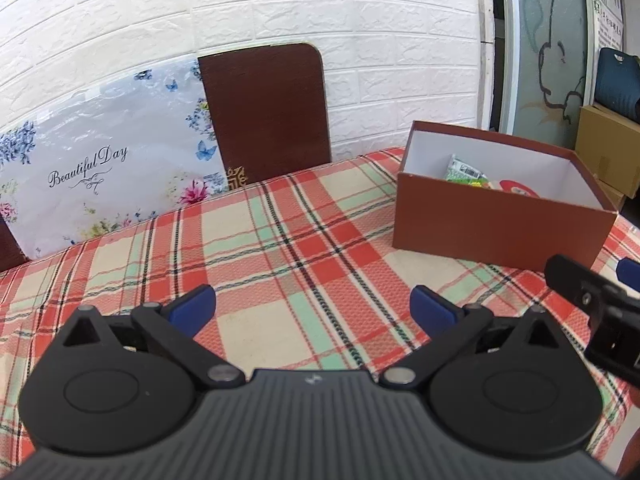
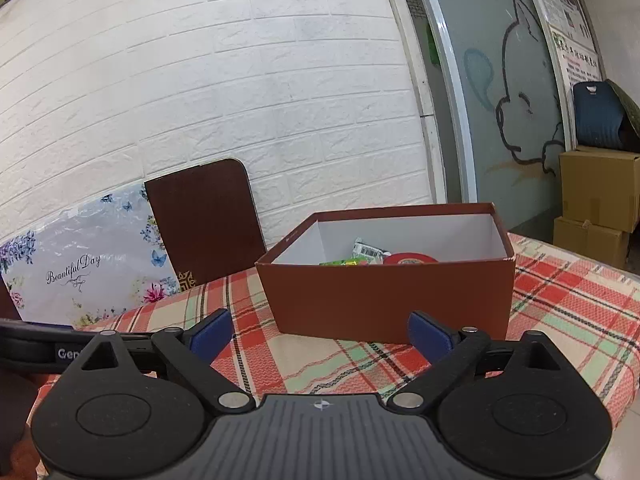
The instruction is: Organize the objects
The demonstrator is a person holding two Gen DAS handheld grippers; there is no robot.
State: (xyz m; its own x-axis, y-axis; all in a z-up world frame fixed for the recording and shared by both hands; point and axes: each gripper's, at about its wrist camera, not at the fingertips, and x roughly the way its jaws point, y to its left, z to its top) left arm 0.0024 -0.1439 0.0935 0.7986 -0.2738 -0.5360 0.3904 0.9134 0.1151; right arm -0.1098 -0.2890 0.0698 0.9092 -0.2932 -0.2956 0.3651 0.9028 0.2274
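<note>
Brown box (image 2: 392, 300) ahead of right gripper (image 2: 318, 334), jaws apart.

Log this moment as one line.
left gripper: open, empty | right gripper: open, empty | brown cardboard box: open, on plaid tablecloth, holds green packet and red-lidded tin

Surface (image 1: 280, 240) covered by a plaid cloth (image 2: 560, 300) of red, cream and green with dark lines. Standing directly on it, toward the right side, an open brown box (image 1: 492, 232) with a white inside. Elsewhere only bare cloth showing. Far right edge blurred, perhaps draping over.
</note>
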